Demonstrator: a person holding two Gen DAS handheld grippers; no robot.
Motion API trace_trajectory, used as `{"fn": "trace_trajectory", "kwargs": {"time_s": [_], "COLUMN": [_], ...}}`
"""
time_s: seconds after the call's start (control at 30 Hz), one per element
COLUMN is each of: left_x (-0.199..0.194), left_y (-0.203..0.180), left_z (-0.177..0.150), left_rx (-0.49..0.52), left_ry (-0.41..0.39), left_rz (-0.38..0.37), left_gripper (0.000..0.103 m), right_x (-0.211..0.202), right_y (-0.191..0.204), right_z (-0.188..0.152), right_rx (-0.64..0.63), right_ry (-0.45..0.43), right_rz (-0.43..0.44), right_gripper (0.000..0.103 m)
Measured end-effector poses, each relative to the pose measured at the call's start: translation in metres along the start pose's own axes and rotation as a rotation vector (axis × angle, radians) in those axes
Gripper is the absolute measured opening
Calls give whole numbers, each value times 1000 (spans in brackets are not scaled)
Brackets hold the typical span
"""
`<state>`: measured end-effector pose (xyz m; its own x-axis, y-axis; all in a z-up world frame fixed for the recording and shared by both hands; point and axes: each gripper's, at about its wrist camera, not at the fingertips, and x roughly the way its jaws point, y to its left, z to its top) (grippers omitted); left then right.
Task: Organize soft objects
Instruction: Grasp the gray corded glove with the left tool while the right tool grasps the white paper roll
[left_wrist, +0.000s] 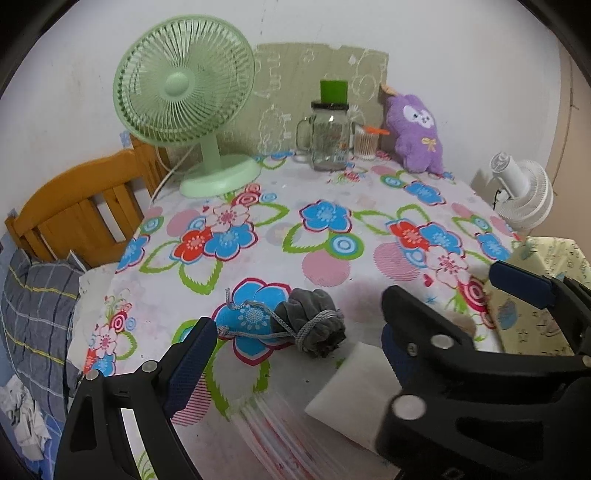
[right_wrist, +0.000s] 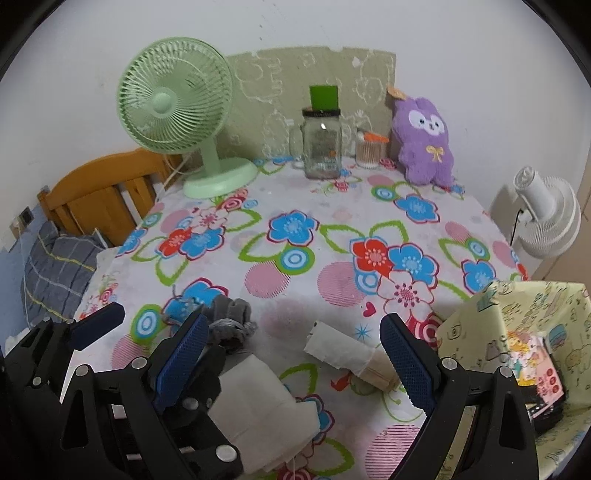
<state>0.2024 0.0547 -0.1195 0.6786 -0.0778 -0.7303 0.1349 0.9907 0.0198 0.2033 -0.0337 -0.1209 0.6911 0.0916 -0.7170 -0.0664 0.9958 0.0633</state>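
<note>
Both grippers, left gripper and right gripper, gape wide and empty above the flowered tablecloth. Between them lies a grey cord-tied cloth bundle; only the right view shows the white paper roll.

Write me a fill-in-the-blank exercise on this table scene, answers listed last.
1. The grey cloth bundle is tied with a grey ____.
2. The purple plush toy leans against the ____.
3. The clear glass jar stands between the plush toy and the pale green ____.
4. The flowered tablecloth has blue, white and ____ flowers.

Missing words: cord; wall; fan; red
</note>
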Motion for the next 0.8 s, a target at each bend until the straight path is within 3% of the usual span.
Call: {"fn": "trace_trajectory", "kwargs": {"time_s": [0.53,0.6,0.67,0.8], "left_x": [55,60,66,70], "left_y": [-4,-6,-6,-5], "left_z": [0,-2,-3,-6], "left_rx": [7,16,15,5], "left_ry": [79,94,118,128], "left_rz": [4,-8,-24,-40], "left_gripper": [92,85,68,59], "right_x": [52,57,61,67], "right_y": [-22,-24,-25,-29], "right_z": [-8,-10,-12,-15], "right_rx": [58,60,54,63], "right_ry": [83,95,107,127], "right_rz": [-30,-33,-45,-50], "right_gripper": [96,96,96,96]}}
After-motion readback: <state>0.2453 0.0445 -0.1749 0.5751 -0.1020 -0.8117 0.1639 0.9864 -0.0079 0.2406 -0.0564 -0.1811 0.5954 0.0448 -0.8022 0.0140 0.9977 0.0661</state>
